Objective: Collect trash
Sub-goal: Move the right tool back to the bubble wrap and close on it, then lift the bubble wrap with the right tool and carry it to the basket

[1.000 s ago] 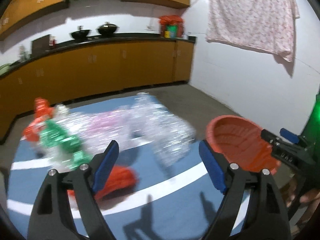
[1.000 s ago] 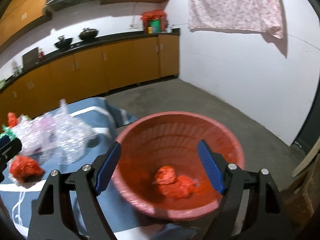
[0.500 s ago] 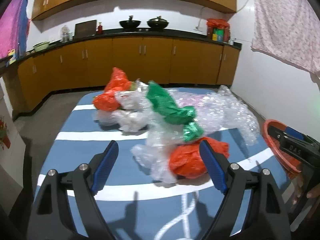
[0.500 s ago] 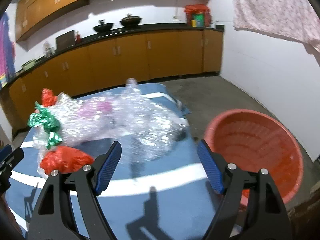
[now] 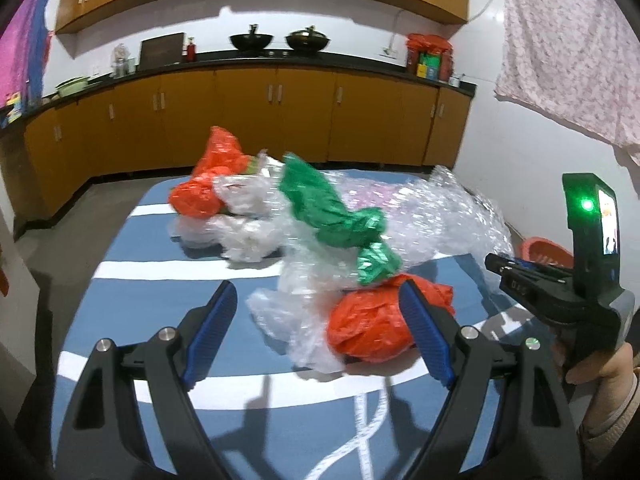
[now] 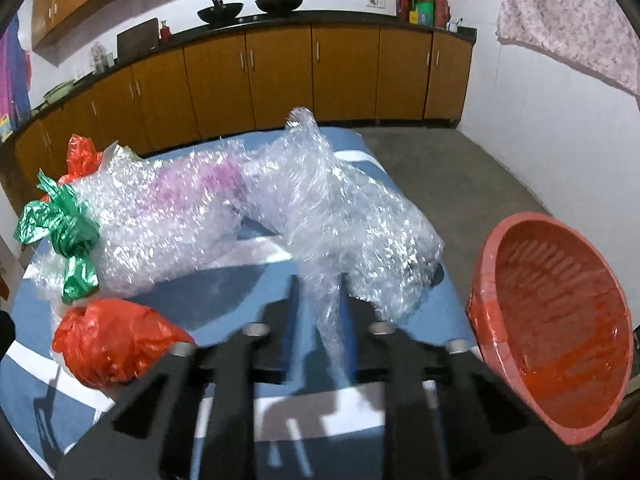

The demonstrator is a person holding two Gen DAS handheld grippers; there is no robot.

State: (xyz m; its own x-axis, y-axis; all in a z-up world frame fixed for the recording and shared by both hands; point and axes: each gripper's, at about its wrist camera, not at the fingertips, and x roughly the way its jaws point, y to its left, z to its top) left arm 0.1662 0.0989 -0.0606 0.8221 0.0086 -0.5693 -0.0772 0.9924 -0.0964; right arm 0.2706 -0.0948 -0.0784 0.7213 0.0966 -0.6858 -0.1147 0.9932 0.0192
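Note:
A pile of trash lies on the blue striped table (image 5: 160,272): a large sheet of bubble wrap (image 6: 304,208), green foil (image 5: 340,220), clear plastic bags (image 5: 244,232), a far red bag (image 5: 208,184) and a near red bag (image 5: 380,328). My left gripper (image 5: 316,336) is open just in front of the near red bag and clear plastic. My right gripper (image 6: 320,320) is shut on a near fold of the bubble wrap; it also shows in the left wrist view (image 5: 496,262). The red plastic basket (image 6: 560,328) stands to the right of the table.
Wooden kitchen cabinets (image 5: 280,120) with a black counter run along the back wall, with woks and jars on top. A pink cloth (image 5: 568,48) hangs on the white wall at right. Grey floor lies between table and cabinets.
Both grippers swung left from the basket to the trash pile. My right gripper was open and has closed on the bubble wrap. My left gripper has come closer to the near red bag.

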